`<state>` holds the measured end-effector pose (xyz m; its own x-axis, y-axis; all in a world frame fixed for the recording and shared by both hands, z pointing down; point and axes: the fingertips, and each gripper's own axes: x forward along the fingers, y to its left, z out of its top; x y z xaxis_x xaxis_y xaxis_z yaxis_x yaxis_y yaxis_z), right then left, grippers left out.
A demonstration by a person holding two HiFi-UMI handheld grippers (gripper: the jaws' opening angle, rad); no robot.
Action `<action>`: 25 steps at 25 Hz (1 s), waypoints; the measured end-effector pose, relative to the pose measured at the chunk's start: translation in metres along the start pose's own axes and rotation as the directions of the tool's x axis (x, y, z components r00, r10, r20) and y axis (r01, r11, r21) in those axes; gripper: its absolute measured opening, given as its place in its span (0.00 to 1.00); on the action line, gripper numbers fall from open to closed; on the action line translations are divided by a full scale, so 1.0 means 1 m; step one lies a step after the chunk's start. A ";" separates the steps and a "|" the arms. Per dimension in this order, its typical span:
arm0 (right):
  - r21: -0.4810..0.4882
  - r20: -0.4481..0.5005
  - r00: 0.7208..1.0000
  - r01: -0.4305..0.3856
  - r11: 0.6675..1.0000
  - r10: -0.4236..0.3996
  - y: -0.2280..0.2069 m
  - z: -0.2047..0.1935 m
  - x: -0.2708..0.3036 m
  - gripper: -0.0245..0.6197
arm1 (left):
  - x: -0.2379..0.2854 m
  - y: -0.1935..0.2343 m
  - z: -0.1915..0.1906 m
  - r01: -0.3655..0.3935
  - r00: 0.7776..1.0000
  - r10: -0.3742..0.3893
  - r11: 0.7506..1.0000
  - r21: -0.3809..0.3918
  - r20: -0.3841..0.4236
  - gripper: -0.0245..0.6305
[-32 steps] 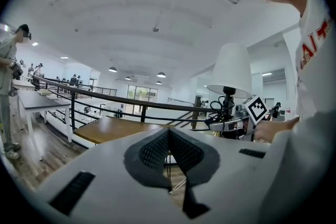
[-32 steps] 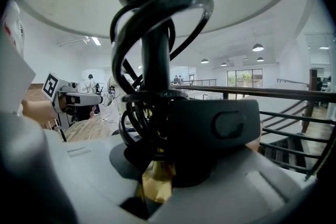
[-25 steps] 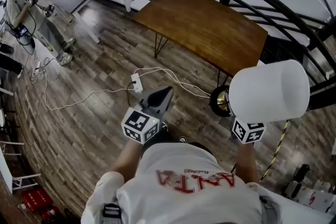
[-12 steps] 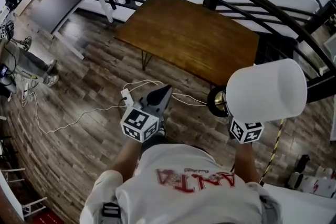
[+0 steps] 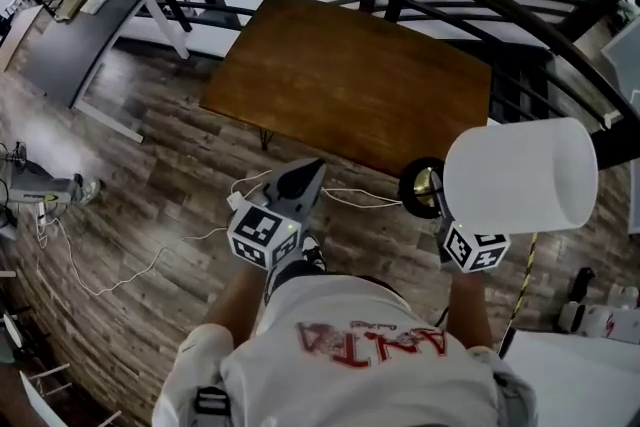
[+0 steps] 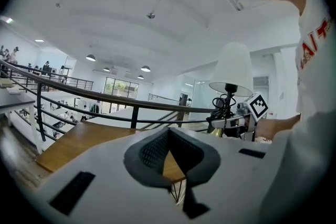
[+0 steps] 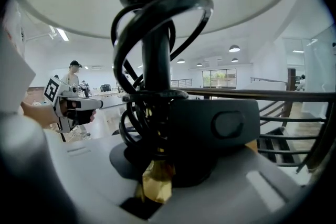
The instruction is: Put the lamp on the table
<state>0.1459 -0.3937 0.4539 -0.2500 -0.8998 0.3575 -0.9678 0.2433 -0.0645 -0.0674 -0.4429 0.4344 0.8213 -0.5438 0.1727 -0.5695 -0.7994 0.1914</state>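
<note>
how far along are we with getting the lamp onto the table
Done: the right hand-held gripper is shut on the lamp at its stem, lifted. In hand: it hangs over the floor by the wooden table. Left: set it on top, release. The left hand-held gripper is shut, empty.

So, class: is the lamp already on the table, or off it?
Off it: the right gripper holds the lamp upright by its stem, in the air beside the wooden table.

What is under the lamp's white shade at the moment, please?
Under the shade, the right gripper view shows a black stem with a black cord looped round it, clamped in the right gripper. From the head view the shade covers the stem; no bulb shows.
</note>
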 end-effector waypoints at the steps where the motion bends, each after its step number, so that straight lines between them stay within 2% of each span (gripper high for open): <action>1: 0.003 0.003 1.000 0.012 1.000 -0.012 -0.001 0.003 0.008 0.15 | 0.003 0.011 0.001 0.004 1.000 -0.004 1.000 -0.003 -0.003 0.05; 10: 0.017 0.009 0.997 0.072 0.997 -0.072 -0.009 0.026 0.062 0.15 | 0.029 0.081 0.022 0.030 1.000 -0.030 1.000 0.005 -0.002 0.05; 19: 0.032 -0.010 0.997 0.074 0.997 -0.073 -0.044 0.031 0.095 0.15 | 0.079 0.095 0.030 0.048 0.999 -0.048 0.999 0.003 -0.020 0.05; 25: 0.034 -0.005 1.000 0.018 0.999 -0.017 -0.084 0.037 0.127 0.15 | 0.125 0.106 0.044 -0.006 1.000 0.006 1.000 -0.005 -0.003 0.05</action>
<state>0.1945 -0.5425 0.4701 -0.2329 -0.9023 0.3629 -0.9725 0.2149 -0.0900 -0.0232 -0.6067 0.4343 0.8175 -0.5481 0.1769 -0.5750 -0.7946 0.1952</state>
